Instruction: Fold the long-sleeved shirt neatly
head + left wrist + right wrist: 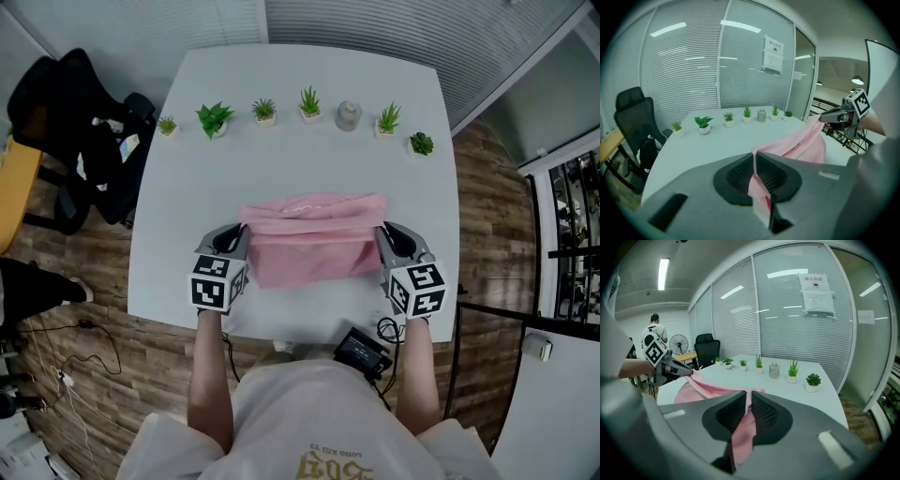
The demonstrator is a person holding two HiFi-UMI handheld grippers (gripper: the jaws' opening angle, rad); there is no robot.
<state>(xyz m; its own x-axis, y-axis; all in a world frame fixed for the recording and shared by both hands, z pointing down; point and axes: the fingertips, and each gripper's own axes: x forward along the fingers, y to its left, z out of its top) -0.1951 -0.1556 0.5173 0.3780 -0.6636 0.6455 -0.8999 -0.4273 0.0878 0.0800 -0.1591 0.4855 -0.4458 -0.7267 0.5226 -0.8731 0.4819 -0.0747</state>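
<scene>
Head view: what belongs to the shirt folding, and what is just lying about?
Job: pink fabric long-sleeved shirt, gripped by left gripper and right gripper; white table.
Lying about: row of small green potted plants, grey jar, black office chair, black device at table edge.

A white table [300, 159] with rounded corners stands on a wood-plank floor [94, 272]. Glass partition walls with closed grey blinds [394, 37] run behind its far edge, and a printed notice [815, 290] is stuck to one pane. A black office chair [66, 122] sits off the tabletop's left edge, beside a yellow desk [17, 187]. Small potted plants [214, 118] line the far edge. A ceiling strip light [662, 273] glows above, and a standing fan [678, 344] is farther back.
</scene>
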